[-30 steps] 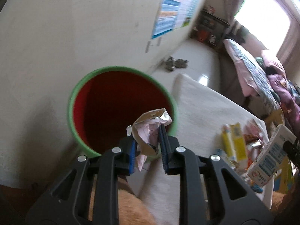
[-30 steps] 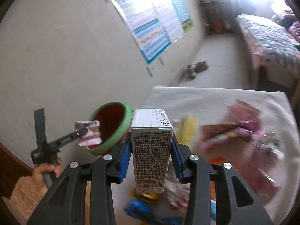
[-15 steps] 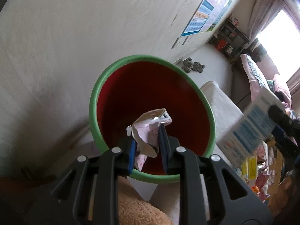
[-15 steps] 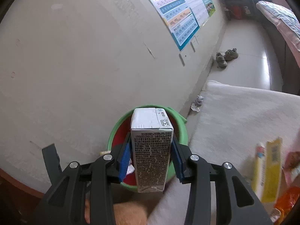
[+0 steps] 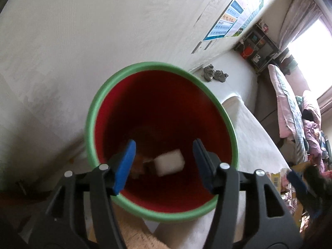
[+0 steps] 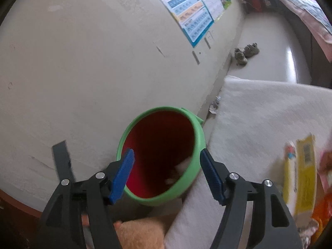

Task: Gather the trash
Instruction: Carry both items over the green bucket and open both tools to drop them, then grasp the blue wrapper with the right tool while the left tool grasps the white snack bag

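Both tools hang over the bin [image 5: 159, 213], jaws opening with nothing between them. Below the left tool [image 5: 164, 165], a white carton [image 5: 169, 162] lies inside the bin. To the right tool's [image 6: 167, 175] right, yellow wrappers [image 6: 305, 170] lie on the tabletop [image 6: 259, 114].

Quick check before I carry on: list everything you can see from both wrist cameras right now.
Round plastic bin: one, green outside, red inside, beside the wall.
White carton: one, lying inside the bin.
Brownish scraps: blurred, count unclear, inside the bin next to the carton.
White padded cloth: one, right of the bin.
Yellow packets: about two, on the cloth, blurred.
Crumpled wrapper: one, whitish, on the floor by the wall.
Wall poster: one, blue and white.
Shoes: a pair, grey, on the floor.
Left gripper: opening, empty, over the bin.
Right gripper: opening, empty.
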{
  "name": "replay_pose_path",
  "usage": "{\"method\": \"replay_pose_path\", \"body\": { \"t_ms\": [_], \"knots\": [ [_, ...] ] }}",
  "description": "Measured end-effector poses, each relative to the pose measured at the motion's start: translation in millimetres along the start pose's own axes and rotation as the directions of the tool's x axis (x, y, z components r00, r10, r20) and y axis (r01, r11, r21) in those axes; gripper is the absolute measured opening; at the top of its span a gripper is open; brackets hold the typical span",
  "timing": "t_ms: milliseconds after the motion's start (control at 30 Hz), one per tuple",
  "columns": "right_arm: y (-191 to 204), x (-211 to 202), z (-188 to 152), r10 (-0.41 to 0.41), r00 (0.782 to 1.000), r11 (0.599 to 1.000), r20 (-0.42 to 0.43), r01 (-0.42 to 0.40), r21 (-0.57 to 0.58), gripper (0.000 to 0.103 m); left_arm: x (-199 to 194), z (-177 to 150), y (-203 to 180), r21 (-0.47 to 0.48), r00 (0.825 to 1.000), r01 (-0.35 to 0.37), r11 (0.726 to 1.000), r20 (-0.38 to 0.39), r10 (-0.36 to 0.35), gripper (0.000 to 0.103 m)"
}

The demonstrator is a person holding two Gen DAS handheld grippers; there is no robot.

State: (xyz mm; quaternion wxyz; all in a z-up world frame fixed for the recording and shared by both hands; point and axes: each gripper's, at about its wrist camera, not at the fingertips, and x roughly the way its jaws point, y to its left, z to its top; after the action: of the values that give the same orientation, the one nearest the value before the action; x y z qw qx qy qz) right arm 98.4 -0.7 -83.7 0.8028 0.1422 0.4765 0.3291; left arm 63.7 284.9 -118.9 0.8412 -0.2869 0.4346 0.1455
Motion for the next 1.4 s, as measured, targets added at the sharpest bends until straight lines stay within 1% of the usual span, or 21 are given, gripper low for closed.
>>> {"method": "replay_pose_path", "body": {
  "t_ms": [67,133,267,333,400,433,533,600,667,733,767,833,900,1000,1033,1100,1200,1267,1300,1333,1400],
  "knots": [
    [-10,-16,-10,-0.011,1.0,1.0,0.004,0.011,0.006,0.065,6,2,-7,0.007,1.0,-0.015,1.0,0.018,0.015,0.06],
    [-19,-31,-21,-0.019,1.0,1.0,0.008,0.018,0.007,0.065,13,3,-14,0.018,0.997,-0.054,0.998,0.05,0.053,0.066],
    [-44,-68,-46,-0.082,0.996,0.997,0.024,0.082,0.01,0.065,26,4,-21,-0.035,0.993,-0.081,0.996,0.08,0.084,0.068],
    [-54,-84,-56,-0.109,0.994,0.994,0.028,0.109,0.014,0.065,34,3,-27,-0.048,0.989,-0.106,0.993,0.102,0.111,0.068],
    [-66,-103,-67,-0.154,0.987,0.988,0.038,0.154,0.014,0.065,37,1,-31,-0.052,0.985,-0.112,0.992,0.129,0.118,0.069],
    [-70,-109,-71,-0.168,0.985,0.986,0.043,0.168,0.014,0.065,38,0,-34,-0.051,0.981,-0.119,0.992,0.149,0.125,0.073],
    [-85,-129,-82,-0.213,0.976,0.977,0.056,0.211,0.029,0.066,40,-2,-36,-0.042,0.967,-0.152,0.987,0.203,0.157,0.074],
    [-91,-136,-87,-0.224,0.973,0.974,0.06,0.222,0.041,0.066,39,-1,-30,-0.072,0.963,-0.154,0.985,0.214,0.167,0.074],
    [-96,-141,-91,-0.225,0.972,0.974,0.063,0.222,0.053,0.066,35,1,-22,-0.122,0.96,-0.13,0.984,0.233,0.155,0.074],
    [-98,-141,-91,-0.219,0.974,0.975,0.061,0.216,0.06,0.066,27,0,-15,-0.151,0.947,-0.119,0.981,0.281,0.158,0.074],
    [-98,-140,-92,-0.216,0.975,0.975,0.059,0.213,0.058,0.066,22,0,-15,-0.154,0.939,-0.119,0.981,0.305,0.162,0.076],
    [-98,-142,-96,-0.214,0.975,0.976,0.055,0.212,0.042,0.066,14,-1,-17,-0.139,0.921,-0.117,0.983,0.355,0.16,0.084],
    [-96,-139,-98,-0.213,0.976,0.977,0.05,0.211,0.034,0.066,11,-2,-21,-0.116,0.915,-0.112,0.987,0.375,0.148,0.086],
    [-98,-138,-95,-0.218,0.975,0.976,0.037,0.216,0.04,0.066,15,0,-27,-0.071,0.921,-0.116,0.991,0.365,0.134,0.086],
    [-99,-138,-95,-0.222,0.974,0.974,0.037,0.221,0.043,0.066,14,-1,-28,-0.066,0.921,-0.112,0.992,0.369,0.128,0.086],
    [-101,-142,-95,-0.231,0.972,0.972,0.043,0.228,0.048,0.066,13,-2,-27,-0.073,0.918,-0.105,0.992,0.376,0.125,0.086],
    [-107,-147,-94,-0.239,0.97,0.97,0.049,0.236,0.062,0.07,12,-4,-26,-0.089,0.924,-0.101,0.991,0.361,0.127,0.086],
    [-110,-149,-95,-0.248,0.968,0.967,0.044,0.244,0.07,0.07,12,-6,-30,-0.073,0.929,-0.121,0.99,0.342,0.139,0.086],
    [-112,-148,-95,-0.255,0.966,0.965,0.033,0.252,0.068,0.07,14,-7,-32,-0.054,0.932,-0.145,0.988,0.329,0.154,0.086],
    [-112,-147,-96,-0.266,0.964,0.963,0.012,0.265,0.057,0.07,18,-7,-35,-0.029,0.936,-0.175,0.984,0.306,0.175,0.088],
    [-109,-141,-98,-0.277,0.96,0.961,-0.037,0.277,0.015,0.07,24,-7,-37,-0.007,0.947,-0.187,0.982,0.264,0.182,0.091]
  ]
}}
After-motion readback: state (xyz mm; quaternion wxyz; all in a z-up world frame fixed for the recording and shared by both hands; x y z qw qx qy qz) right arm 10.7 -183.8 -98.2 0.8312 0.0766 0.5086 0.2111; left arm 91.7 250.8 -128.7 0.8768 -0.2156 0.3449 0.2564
